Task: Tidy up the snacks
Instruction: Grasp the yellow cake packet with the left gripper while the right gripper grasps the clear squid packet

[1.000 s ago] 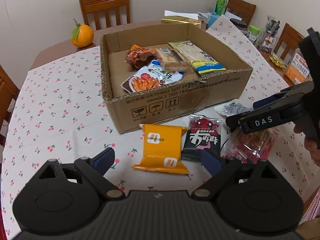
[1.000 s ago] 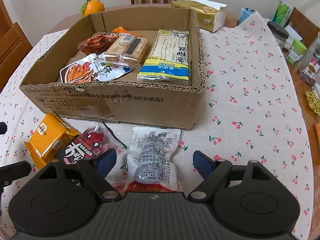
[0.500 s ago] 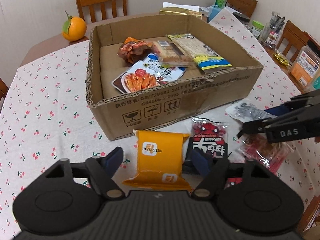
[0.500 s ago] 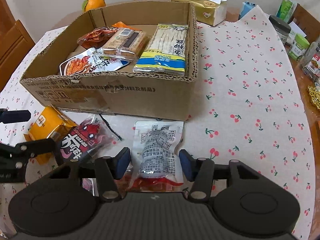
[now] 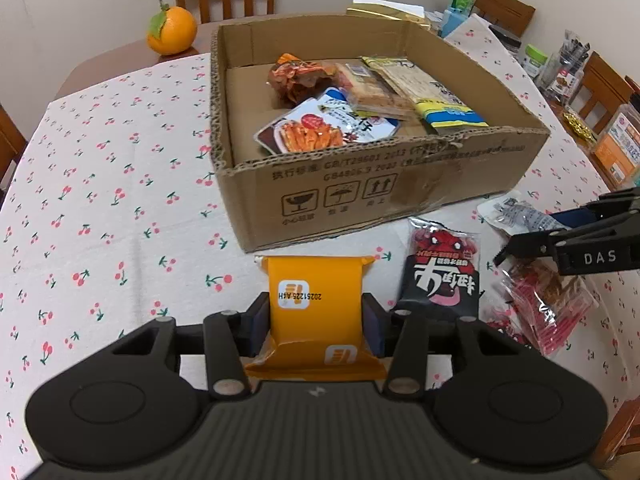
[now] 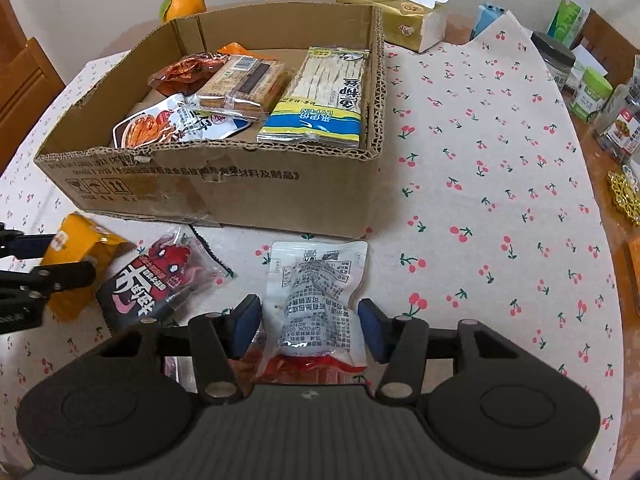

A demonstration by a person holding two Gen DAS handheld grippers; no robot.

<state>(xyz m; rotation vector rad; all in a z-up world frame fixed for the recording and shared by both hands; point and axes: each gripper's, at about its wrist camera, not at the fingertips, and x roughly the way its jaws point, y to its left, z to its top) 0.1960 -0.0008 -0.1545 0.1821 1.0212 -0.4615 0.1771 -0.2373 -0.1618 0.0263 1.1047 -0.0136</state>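
Left wrist view: the left gripper [image 5: 316,320] has its blue pads pressed against both sides of the orange packet [image 5: 316,304], closed snugly on it at 6 o'clock of the cardboard box [image 5: 380,196]. The packet lies flat on the cherry-print tablecloth [image 5: 100,200], gripped across its narrow width, probably so it lifts level. At 3 o'clock of it lies the black and red packet [image 5: 442,276], and further toward 3 o'clock a clear bag of red sticks [image 5: 548,308].

In the right wrist view, the right gripper [image 6: 308,322] straddles the white vacuum pouch [image 6: 316,300], narrowed to about its width. One pad touches its edge; whether the other presses I cannot tell. The pouch rests at 6 o'clock of the box's near wall, on the cloth.

The box already holds several snacks grouped toward its far side, so both packets seem meant for the free floor nearer the front wall
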